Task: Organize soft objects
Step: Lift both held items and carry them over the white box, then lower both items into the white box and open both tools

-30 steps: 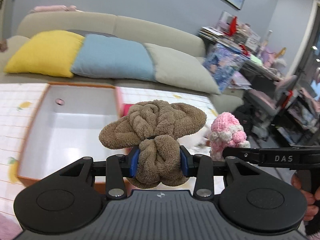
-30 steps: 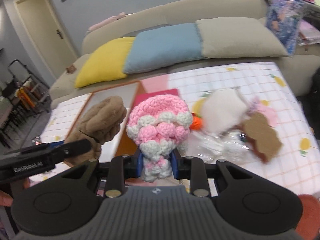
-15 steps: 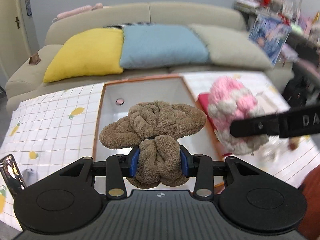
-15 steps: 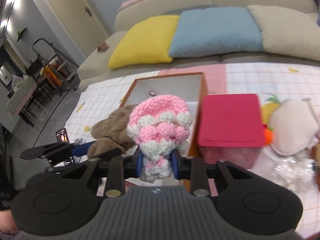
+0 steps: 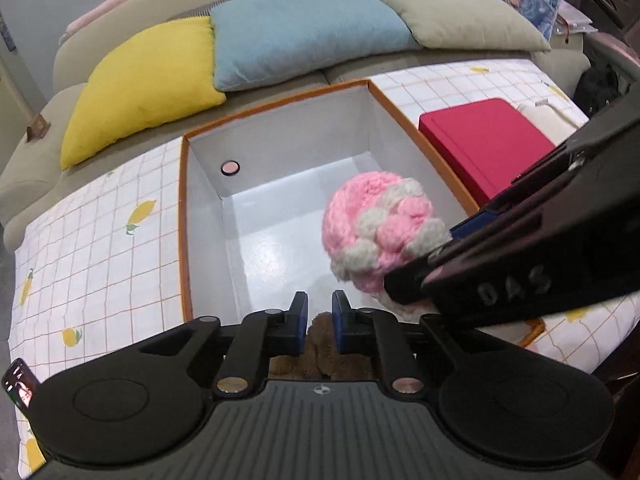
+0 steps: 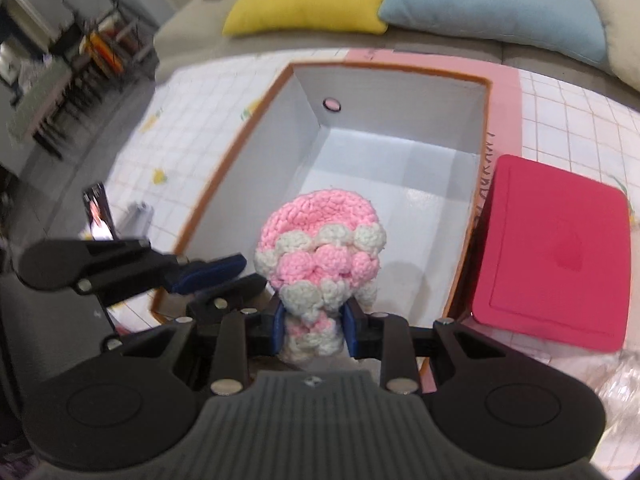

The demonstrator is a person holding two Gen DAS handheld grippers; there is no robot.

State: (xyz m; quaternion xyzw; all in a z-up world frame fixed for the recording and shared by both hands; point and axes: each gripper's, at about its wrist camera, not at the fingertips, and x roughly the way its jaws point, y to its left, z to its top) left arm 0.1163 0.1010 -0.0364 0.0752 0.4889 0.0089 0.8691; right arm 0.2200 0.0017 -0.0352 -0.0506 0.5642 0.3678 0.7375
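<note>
Both soft items brought over the open box; brown one dropped.

The left hand-held gripper (image 5: 319,322), a second ago clamped on the brown towel bow (image 5: 320,344), is closing on nothing; the bow lies just below its tips, seemingly inside the white box (image 5: 280,240). The right hand-held gripper (image 6: 313,330) grasps the pink crochet toy (image 6: 320,256) above the box, awaiting release.

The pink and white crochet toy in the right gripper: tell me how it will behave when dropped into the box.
The crochet toy looks soft: the right gripper pinches its narrow base, so it probably squashes rather than breaks. Its rounded top suggests it may roll or flop over on the box's smooth floor. Being yarn, it is likely light and should land gently.
</note>
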